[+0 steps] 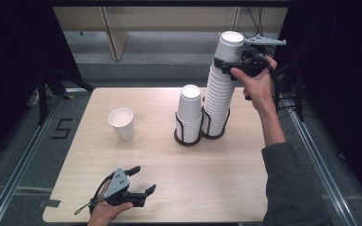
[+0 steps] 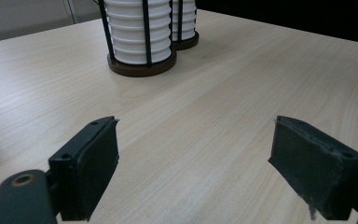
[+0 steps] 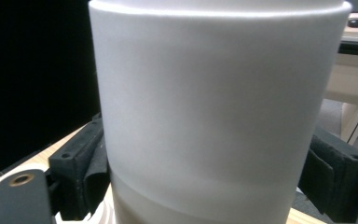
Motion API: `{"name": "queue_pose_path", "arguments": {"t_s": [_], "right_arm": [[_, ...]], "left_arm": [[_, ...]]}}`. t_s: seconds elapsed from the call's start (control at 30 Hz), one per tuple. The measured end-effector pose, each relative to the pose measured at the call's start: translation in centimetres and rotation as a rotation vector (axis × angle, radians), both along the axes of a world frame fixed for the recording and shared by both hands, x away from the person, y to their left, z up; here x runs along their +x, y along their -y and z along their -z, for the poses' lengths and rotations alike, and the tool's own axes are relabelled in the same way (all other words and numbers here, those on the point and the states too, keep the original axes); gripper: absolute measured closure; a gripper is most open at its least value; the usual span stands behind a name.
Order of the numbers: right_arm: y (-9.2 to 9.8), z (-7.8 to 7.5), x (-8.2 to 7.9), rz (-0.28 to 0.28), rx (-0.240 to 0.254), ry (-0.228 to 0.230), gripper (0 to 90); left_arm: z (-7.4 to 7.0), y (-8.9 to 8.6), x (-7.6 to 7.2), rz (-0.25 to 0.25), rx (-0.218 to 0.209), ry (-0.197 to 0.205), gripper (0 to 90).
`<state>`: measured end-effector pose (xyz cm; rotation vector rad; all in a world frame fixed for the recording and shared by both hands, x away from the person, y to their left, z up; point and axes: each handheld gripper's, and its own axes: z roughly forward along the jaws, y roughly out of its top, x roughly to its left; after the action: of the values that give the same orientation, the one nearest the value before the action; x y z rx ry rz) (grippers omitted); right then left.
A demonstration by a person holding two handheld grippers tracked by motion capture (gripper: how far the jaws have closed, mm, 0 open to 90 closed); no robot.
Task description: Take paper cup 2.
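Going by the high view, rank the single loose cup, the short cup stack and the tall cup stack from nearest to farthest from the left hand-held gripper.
From the left hand-held gripper at the table's near edge:
1. Single loose cup, standing alone, left of the stacks.
2. Short cup stack, in its wire holder at mid-table.
3. Tall cup stack, in the holder just right of it, farther back.

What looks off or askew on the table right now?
Nothing spilled or damaged. The tall cup stack stands straight in its wire holder, with the right gripper clamped on the top cup. One lone cup stands upright, apart from both holders.
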<state>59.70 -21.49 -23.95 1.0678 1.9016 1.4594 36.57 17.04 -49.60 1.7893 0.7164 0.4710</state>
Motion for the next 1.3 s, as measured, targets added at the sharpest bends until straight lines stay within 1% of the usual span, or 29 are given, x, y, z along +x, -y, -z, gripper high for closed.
{"name": "queue_pose_path", "arguments": {"t_s": [0.03,0.13,0.17,0.33,0.4,0.43,0.47,0.5,0.53,0.57,0.67,0.73,0.77,0.83,0.87,0.9,0.93,0.97,1.0,1.07,1.13,1.2,1.3], "right_arm": [[0.1,0.0,0.0,-0.004,-0.003,0.005,15.4],[0.1,-0.4,0.0,-0.005,0.011,0.011,16.0],[0.1,-0.6,-0.1,-0.004,0.014,0.016,16.1],[0.1,-1.9,-0.4,0.004,0.021,0.045,16.5],[0.3,-2.5,-0.5,0.012,0.04,0.063,16.7],[0.4,-2.8,-0.6,0.021,0.053,0.062,16.7],[0.5,-3.1,-0.7,0.023,0.059,0.066,16.8],[0.6,-3.4,-0.7,0.024,0.059,0.076,16.8],[0.7,-3.7,-0.8,0.03,0.067,0.083,16.8],[0.8,-4.1,-1.0,0.031,0.086,0.086,16.9],[1.2,-4.9,-1.4,0.036,0.113,0.103,17.0],[1.4,-5.4,-1.7,0.043,0.115,0.124,17.1],[1.5,-5.7,-1.9,0.048,0.121,0.131,17.1],[1.7,-6.1,-2.3,0.058,0.131,0.138,17.1],[1.9,-6.3,-2.4,0.057,0.13,0.146,17.1],[2.0,-6.5,-2.6,0.059,0.14,0.144,17.1],[2.3,-6.6,-2.8,0.062,0.14,0.156,17.1],[2.5,-6.8,-3.0,0.064,0.153,0.153,17.1],[2.8,-6.9,-3.2,0.063,0.16,0.15,17.1],[3.4,-7.1,-3.5,0.078,0.155,0.157,17.1],[4.1,-7.1,-3.7,0.075,0.167,0.154,17.1],[4.7,-7.1,-4.1,0.088,0.162,0.165,17.2],[5.8,-7.0,-4.8,0.101,0.157,0.167,17.2]], "left_arm": [[0.0,0.1,0.0,-0.001,-0.008,-0.002,14.7],[0.0,0.0,-0.1,-0.005,0.012,-0.006,14.7],[0.0,0.1,-0.1,-0.005,0.011,-0.007,14.7],[0.0,0.1,-0.1,-0.003,0.016,-0.008,14.7],[0.0,0.1,-0.1,-0.003,0.017,-0.008,14.7],[0.0,0.1,-0.1,-0.001,0.02,-0.008,14.7],[0.1,0.1,0.0,0.006,0.011,-0.002,14.7],[0.0,0.0,-0.1,0.001,0.024,-0.007,14.7],[0.0,0.0,-0.1,0.002,0.025,-0.006,14.7],[0.1,0.1,0.0,0.007,0.017,-0.002,14.7],[0.2,0.1,0.0,0.013,0.019,-0.003,14.7],[0.1,0.1,0.0,0.014,0.019,-0.008,14.7],[0.1,0.1,0.0,0.007,0.025,-0.014,14.7],[0.2,0.2,0.0,0.011,0.013,-0.013,14.7],[0.3,0.2,0.0,0.015,0.012,-0.014,14.7],[0.3,0.2,0.0,0.013,0.015,-0.015,14.7],[0.3,0.2,0.0,0.014,0.012,-0.015,14.7],[0.3,0.2,0.0,0.014,0.012,-0.016,14.7],[0.2,0.2,0.0,0.012,0.023,-0.019,14.7],[0.3,0.2,0.0,0.017,0.02,-0.015,14.7],[0.3,0.2,0.0,0.017,0.021,-0.015,14.7],[0.3,0.2,0.0,0.018,0.022,-0.015,14.7],[0.3,0.2,0.1,0.018,0.022,-0.019,14.7]]}}
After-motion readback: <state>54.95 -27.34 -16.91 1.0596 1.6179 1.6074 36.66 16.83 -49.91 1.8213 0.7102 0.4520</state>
